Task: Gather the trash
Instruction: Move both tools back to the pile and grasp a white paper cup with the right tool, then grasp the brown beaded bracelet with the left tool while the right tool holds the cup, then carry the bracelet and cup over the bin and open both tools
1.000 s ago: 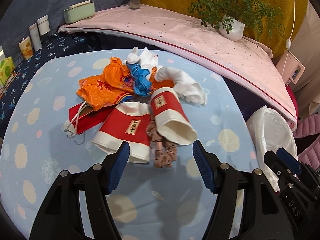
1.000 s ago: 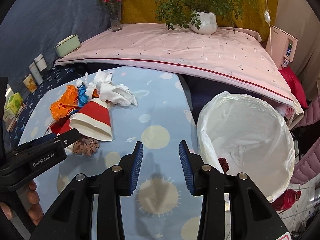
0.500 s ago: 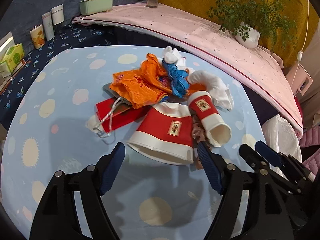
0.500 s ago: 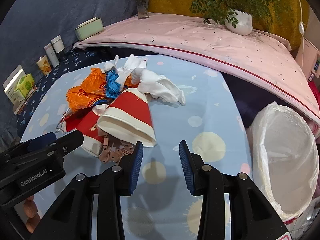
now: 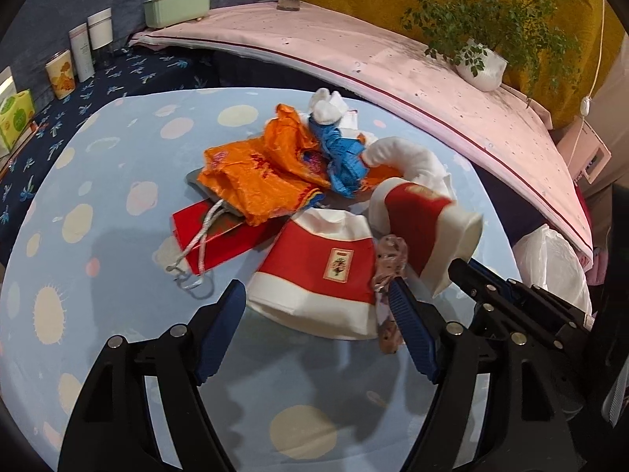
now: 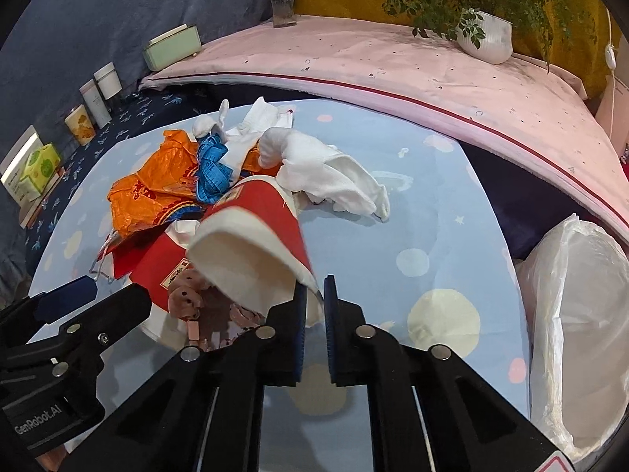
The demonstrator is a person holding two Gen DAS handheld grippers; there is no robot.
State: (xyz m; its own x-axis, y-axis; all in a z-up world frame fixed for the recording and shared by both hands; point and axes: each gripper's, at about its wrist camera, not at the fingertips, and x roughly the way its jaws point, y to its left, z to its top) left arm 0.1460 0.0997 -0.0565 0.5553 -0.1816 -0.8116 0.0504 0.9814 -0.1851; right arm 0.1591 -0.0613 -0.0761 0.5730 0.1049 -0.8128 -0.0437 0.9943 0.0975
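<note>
— My right claw [image 6: 313,306] is clenched on the white rim of a red-and-white paper cup [image 6: 251,251]. The rim's edge sits pinched between the two blue pads, and the cup's mouth tips toward me, lifted clear of the heap. From my left wrist view the same cup [image 5: 428,228] hangs tilted above the pile, with the right claw [image 5: 468,271] biting its lip.

— And your left claw?

— My left claw [image 5: 318,326] is spread wide and grasps nothing. It hovers low over the blue spotted worktop [image 5: 98,244], its pads on either side of a second red-and-white cup [image 5: 318,275] that lies flattened on its side, not touching it as far as I can tell.

— What else is in the heap?

— A crumpled orange plastic bag [image 5: 263,173], a blue measuring tape [image 5: 342,157] tangled against it, a red paper bag with cord handles [image 5: 212,236] underneath, white cloth gloves [image 6: 326,173] at the far side, and a brownish speckled scrap [image 5: 387,259] beside the flat cup. All of it sits bunched together near the middle of the worktop.

— Where does the trash go?

— A bin lined with a white plastic bag [image 6: 578,299] stands just off the worktop's right edge, well apart from the heap.
</note>
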